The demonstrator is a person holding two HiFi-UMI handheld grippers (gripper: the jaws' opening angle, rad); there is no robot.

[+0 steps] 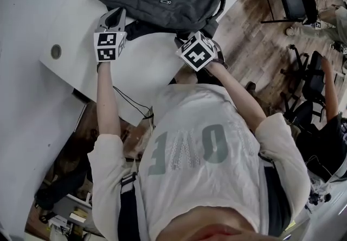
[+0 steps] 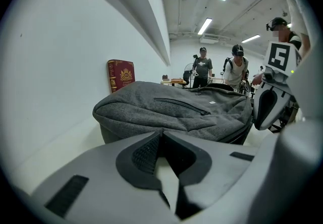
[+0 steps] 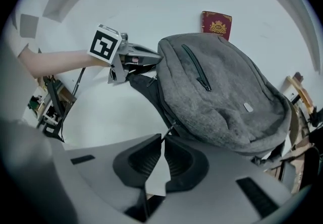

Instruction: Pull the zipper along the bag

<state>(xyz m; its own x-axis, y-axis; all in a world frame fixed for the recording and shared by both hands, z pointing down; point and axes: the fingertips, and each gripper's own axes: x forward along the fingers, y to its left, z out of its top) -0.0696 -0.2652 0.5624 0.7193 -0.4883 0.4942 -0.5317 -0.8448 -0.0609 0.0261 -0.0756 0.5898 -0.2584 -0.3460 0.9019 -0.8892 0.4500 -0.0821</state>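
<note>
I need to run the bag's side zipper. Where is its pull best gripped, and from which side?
Grip the thin zipper pull near its free end, coming from the open table side. It sticks out of the bag's side seam, away from the fabric, so jaws in line with it can likely pinch it alone. The right gripper looks shut on it that way.

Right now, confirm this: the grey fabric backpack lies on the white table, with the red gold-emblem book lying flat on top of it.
Not quite. The red gold-emblem book stands upright behind the grey fabric backpack, not flat on top of it; the left gripper view shows this. The backpack does lie on the white table.
</note>
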